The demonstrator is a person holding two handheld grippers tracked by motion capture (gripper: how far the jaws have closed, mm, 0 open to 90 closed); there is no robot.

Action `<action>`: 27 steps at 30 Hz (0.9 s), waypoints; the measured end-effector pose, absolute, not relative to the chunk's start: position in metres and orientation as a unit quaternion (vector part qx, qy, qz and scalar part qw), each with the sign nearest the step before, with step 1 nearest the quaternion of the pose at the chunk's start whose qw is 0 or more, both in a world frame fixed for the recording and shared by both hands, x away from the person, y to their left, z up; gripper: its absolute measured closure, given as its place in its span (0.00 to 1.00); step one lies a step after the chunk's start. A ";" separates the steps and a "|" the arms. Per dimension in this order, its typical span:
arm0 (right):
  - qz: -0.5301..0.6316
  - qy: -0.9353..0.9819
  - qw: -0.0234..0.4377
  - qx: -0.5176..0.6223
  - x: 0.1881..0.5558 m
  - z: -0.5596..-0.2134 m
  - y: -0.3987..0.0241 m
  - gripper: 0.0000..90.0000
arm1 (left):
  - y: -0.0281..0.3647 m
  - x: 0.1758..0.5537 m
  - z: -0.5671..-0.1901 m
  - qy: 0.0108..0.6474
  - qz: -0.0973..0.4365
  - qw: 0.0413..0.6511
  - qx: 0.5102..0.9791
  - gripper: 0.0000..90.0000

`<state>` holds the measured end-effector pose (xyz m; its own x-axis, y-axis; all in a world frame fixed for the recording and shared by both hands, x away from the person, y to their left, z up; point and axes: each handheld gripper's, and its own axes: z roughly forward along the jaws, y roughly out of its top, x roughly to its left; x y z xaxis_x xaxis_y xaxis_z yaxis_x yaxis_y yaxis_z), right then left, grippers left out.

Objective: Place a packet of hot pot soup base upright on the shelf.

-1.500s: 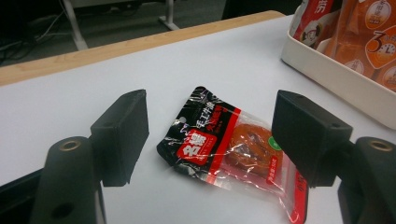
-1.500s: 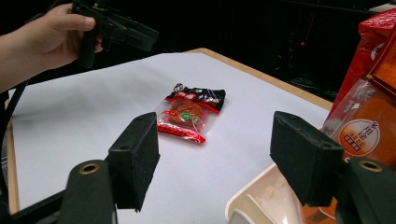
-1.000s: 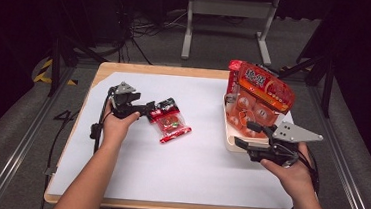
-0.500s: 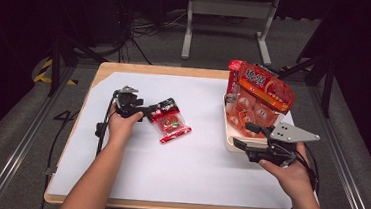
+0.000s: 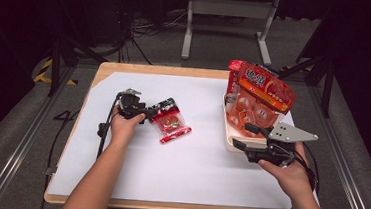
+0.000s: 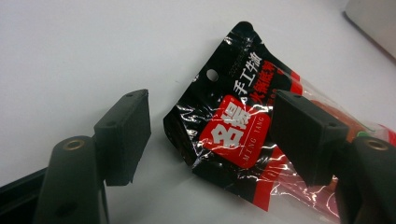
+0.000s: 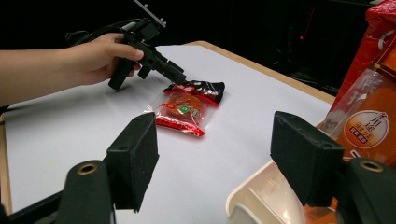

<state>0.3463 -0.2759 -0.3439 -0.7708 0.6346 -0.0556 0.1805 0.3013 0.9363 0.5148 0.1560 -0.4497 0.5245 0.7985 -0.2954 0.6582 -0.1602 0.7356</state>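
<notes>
Where grippers hover: one packet [image 5: 171, 124] (flat)

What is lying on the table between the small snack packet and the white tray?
Nothing. In the high view, the stretch between the snack packet and the white tray is bare white table cover.

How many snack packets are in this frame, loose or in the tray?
2 for certain. One small red-and-black plastic snack packet lies flat on the white table sheet, between the left gripper's open jaws. One large orange-red bag stands in the cream tray; others may hide behind it.
</notes>
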 end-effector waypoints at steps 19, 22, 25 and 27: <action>0.526 0.780 0.214 0.264 0.348 -0.346 -0.276 0.36 | 0.150 0.515 -0.454 0.483 0.093 0.418 0.764 0.55; 0.525 0.780 0.214 0.264 0.348 -0.347 -0.276 0.36 | 0.151 0.515 -0.454 0.482 0.092 0.419 0.764 0.57; 0.525 0.781 0.214 0.264 0.348 -0.347 -0.276 0.36 | 0.151 0.515 -0.454 0.482 0.092 0.419 0.764 0.60; 0.524 0.781 0.214 0.265 0.348 -0.347 -0.276 0.36 | 0.152 0.514 -0.454 0.480 0.091 0.418 0.766 0.62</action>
